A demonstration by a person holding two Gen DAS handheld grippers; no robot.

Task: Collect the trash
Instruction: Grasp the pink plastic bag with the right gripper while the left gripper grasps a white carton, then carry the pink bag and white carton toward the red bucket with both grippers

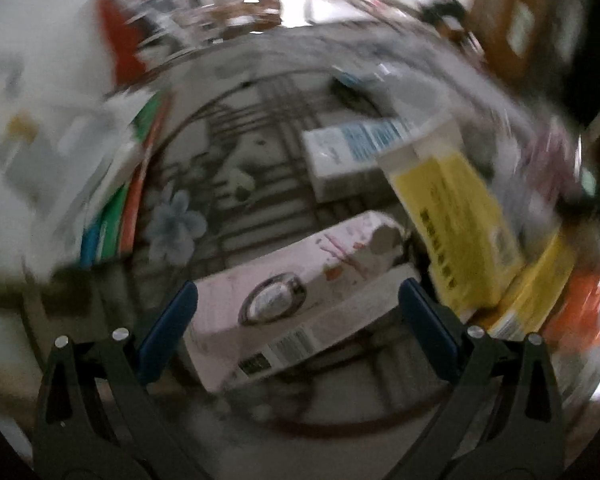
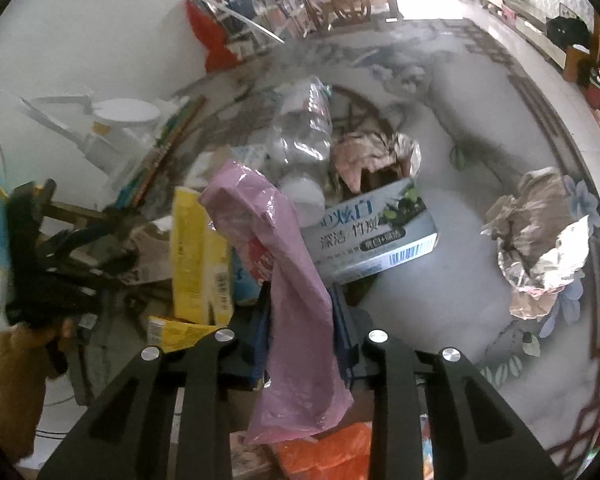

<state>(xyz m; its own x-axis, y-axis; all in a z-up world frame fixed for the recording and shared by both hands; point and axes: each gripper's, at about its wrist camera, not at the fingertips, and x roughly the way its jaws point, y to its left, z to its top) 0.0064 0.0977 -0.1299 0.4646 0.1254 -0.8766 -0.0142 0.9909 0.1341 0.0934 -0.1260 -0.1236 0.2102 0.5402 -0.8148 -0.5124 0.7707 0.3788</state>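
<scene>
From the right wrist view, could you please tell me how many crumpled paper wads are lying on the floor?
2: one crumpled wad just behind the blue-grey box, beside the clear bottle; the other crumpled wad alone at far right. The pile may hide more.

Both views are taken from wrist cameras tilted steeply down at a littered patterned floor, close above it. In the left wrist view, blurred, the yellow box (image 1: 456,224) is seen at 3 o'clock. The same yellow box (image 2: 198,256) is seen at 9 o'clock in the right wrist view, with the left gripper (image 2: 60,264) beyond it.
</scene>
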